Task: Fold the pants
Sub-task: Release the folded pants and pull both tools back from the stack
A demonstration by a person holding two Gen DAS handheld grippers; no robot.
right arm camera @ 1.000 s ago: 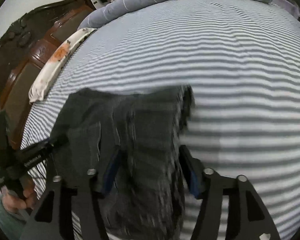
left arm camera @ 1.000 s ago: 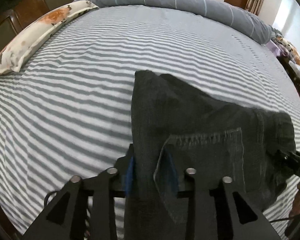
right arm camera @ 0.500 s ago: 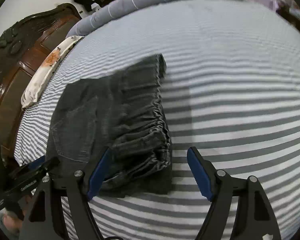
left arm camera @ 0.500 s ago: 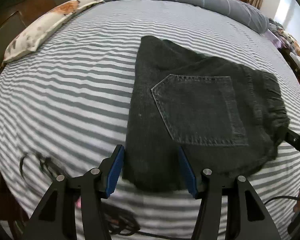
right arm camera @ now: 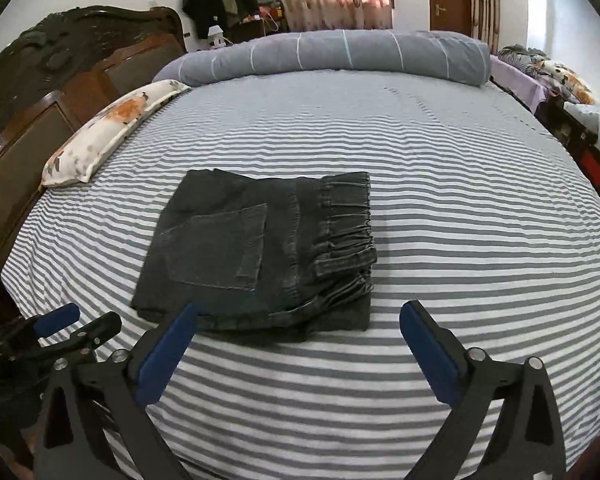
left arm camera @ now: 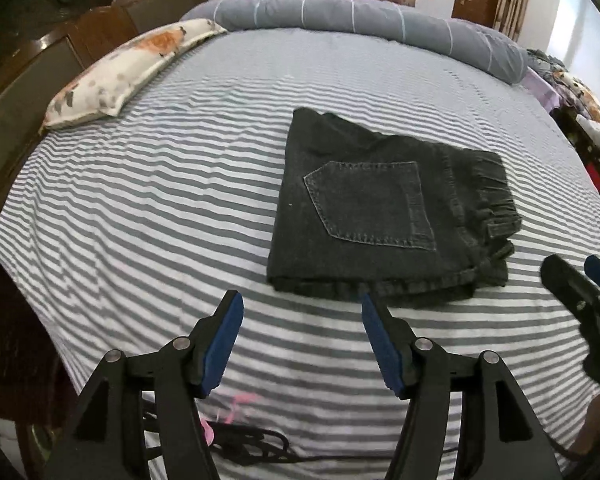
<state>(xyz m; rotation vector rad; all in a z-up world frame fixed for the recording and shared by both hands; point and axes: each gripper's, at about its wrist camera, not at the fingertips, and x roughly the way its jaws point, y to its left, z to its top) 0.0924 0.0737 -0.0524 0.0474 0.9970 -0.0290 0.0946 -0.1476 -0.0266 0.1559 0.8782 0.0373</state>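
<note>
The dark denim pants (left arm camera: pixel 384 208) lie folded into a compact rectangle on the striped bed sheet (left arm camera: pixel 160 208), back pocket up, elastic waistband to the right. They also show in the right wrist view (right arm camera: pixel 260 248). My left gripper (left arm camera: pixel 300 312) is open and empty, held just short of the pants' near edge. My right gripper (right arm camera: pixel 298 320) is open and empty, also just short of the near edge. The right gripper shows at the right edge of the left wrist view (left arm camera: pixel 580 288); the left gripper shows at the lower left of the right wrist view (right arm camera: pixel 72 328).
A floral pillow (left arm camera: pixel 124 72) lies at the far left by the wooden headboard (right arm camera: pixel 60 92). A rolled grey duvet (right arm camera: pixel 332 52) runs along the far side. Black cables (left arm camera: pixel 260 448) hang over the near bed edge. Clutter stands at the right (right arm camera: pixel 580 120).
Both grippers let go of the pants, opened and pulled back toward the near edge of the bed. The pants now lie flat and folded on the sheet.
</note>
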